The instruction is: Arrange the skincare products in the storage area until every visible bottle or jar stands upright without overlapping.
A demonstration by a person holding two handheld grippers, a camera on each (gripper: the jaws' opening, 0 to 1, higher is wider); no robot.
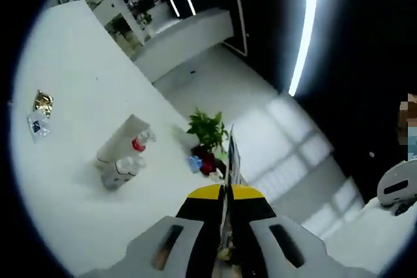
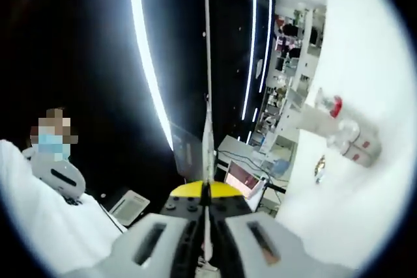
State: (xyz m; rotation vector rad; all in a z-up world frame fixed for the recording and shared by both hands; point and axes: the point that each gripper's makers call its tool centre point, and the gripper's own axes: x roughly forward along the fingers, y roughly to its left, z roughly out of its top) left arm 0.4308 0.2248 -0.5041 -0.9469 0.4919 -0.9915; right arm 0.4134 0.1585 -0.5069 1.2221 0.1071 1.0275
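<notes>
A: Where do the skincare products lie?

B: On the white surface (image 1: 71, 96). In the left gripper view a pale tube (image 1: 122, 138), a small red-capped bottle (image 1: 141, 141) and a clear bottle (image 1: 121, 171) are clustered, touching or overlapping; the tube and clear bottle appear to lie on their sides. A foil sachet (image 1: 43, 102) and a clear packet (image 1: 38, 124) sit well apart from them. A potted plant (image 1: 208, 135) stands near the surface's edge.

A: And the hand-held grippers?

B: The left hand-held gripper (image 1: 231, 144) has its jaws drawn together on a thin flat card seen edge-on. The right hand-held gripper (image 2: 207, 135) likewise pinches a thin sheet. Both are well apart from the cluster, which the right gripper view shows at far right (image 2: 342, 138).

A: What could go wrong?

B: Judged from here, neither can grasp a bottle while occupied. Nudging one lying bottle may roll its neighbours, since they touch; the round bottle could roll toward the edge
</notes>
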